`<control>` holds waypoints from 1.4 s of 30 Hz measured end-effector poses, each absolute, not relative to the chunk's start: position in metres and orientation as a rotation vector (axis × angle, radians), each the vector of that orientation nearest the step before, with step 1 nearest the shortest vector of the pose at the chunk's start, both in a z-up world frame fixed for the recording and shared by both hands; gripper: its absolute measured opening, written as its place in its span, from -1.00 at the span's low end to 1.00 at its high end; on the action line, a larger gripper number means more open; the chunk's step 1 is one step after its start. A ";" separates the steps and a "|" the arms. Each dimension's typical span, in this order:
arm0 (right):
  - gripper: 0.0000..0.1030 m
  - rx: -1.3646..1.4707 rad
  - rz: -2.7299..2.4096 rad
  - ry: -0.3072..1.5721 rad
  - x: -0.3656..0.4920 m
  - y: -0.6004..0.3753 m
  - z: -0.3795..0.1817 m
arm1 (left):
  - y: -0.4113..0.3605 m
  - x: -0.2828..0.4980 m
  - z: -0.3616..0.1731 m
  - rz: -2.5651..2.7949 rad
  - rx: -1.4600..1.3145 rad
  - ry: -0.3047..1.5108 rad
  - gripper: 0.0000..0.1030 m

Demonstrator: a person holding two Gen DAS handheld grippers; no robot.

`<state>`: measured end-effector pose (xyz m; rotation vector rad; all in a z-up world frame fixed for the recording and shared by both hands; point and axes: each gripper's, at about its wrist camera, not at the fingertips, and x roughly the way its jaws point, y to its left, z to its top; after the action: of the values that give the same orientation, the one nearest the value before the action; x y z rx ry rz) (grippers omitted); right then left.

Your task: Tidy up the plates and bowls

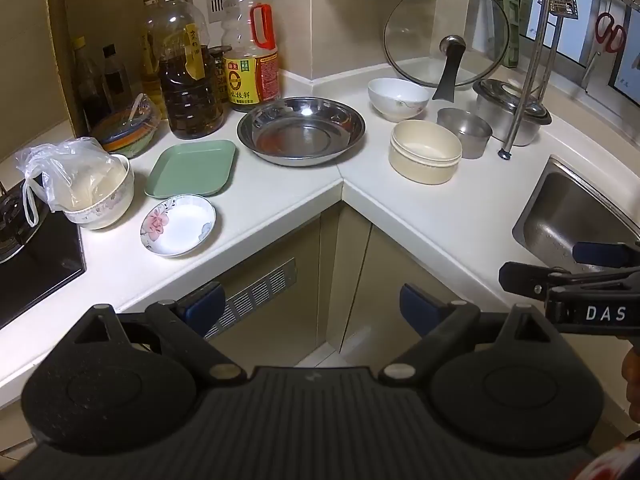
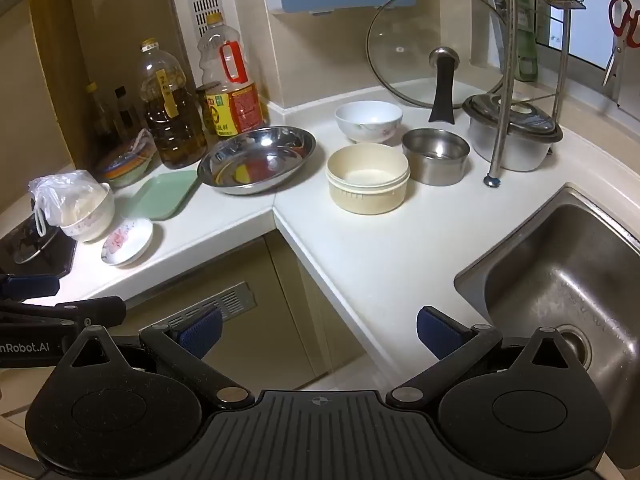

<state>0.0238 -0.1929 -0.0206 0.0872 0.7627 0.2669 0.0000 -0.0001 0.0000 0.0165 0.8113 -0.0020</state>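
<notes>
Plates and bowls stand spread along a white corner worktop (image 1: 280, 216) in a small tiled kitchen. On the left run a floral saucer (image 1: 177, 225) lies near the front edge, a green rectangular tray (image 1: 191, 168) just behind it, and a floral bowl (image 1: 105, 200) holding a plastic bag (image 1: 64, 176) beside a black hob (image 1: 36, 264). A wide steel dish (image 1: 301, 130) sits at the corner seam in front of a row of oil and sauce bottles (image 1: 188, 80). On the right run a cream round container (image 2: 368, 178), a white bowl (image 2: 368, 120) and a steel cup (image 2: 436, 156) cluster together, near a lidded steel pot (image 2: 514, 136). A glass pan lid (image 2: 432, 44) leans against the tiled wall behind them. A steel sink (image 2: 560, 272) is set into the worktop at right, with a dish rack's pole (image 2: 502, 100) standing beside the pot. Beige cupboard doors with a vent grille (image 1: 256, 292) run below. The left gripper (image 1: 310, 310) and the right gripper (image 2: 320, 332) hover before the worktop edge, each with jaws wide apart and nothing between them.
</notes>
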 end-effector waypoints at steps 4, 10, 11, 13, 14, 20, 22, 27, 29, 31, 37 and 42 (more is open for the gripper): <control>1.00 0.085 0.262 0.763 0.024 -0.194 -0.021 | -0.001 -0.001 0.001 0.001 0.018 0.808 0.81; 1.00 0.092 0.262 0.762 0.024 -0.194 -0.020 | 0.000 0.000 0.001 -0.003 0.015 0.810 0.81; 1.00 0.093 0.264 0.761 0.024 -0.195 -0.021 | 0.000 0.000 0.001 -0.003 0.015 0.810 0.81; 1.00 0.095 0.265 0.760 0.024 -0.195 -0.020 | -0.001 0.000 0.000 -0.002 0.016 0.810 0.81; 1.00 0.095 0.264 0.760 0.024 -0.195 -0.021 | -0.001 0.000 0.000 -0.003 0.015 0.809 0.81; 1.00 0.093 0.262 0.760 0.025 -0.194 -0.020 | -0.003 0.000 0.002 -0.003 0.016 0.809 0.81; 1.00 0.093 0.263 0.760 0.024 -0.194 -0.020 | -0.003 0.000 0.002 -0.003 0.014 0.810 0.81; 1.00 0.093 0.265 0.759 0.025 -0.195 -0.020 | -0.002 0.000 0.003 -0.003 0.014 0.809 0.81; 1.00 0.093 0.265 0.759 0.025 -0.195 -0.019 | -0.003 0.000 0.003 -0.003 0.013 0.809 0.81; 1.00 0.093 0.265 0.758 0.025 -0.195 -0.020 | -0.002 0.000 0.003 -0.003 0.014 0.810 0.81; 1.00 0.094 0.263 0.758 0.026 -0.197 -0.018 | -0.002 0.000 0.003 -0.004 0.013 0.809 0.81; 1.00 0.092 0.264 0.757 0.025 -0.197 -0.017 | -0.002 0.000 0.003 -0.004 0.013 0.808 0.81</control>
<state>0.0250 -0.1971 -0.0175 0.0920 0.7570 0.2643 0.0001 -0.0023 0.0031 0.0129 0.8082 -0.0037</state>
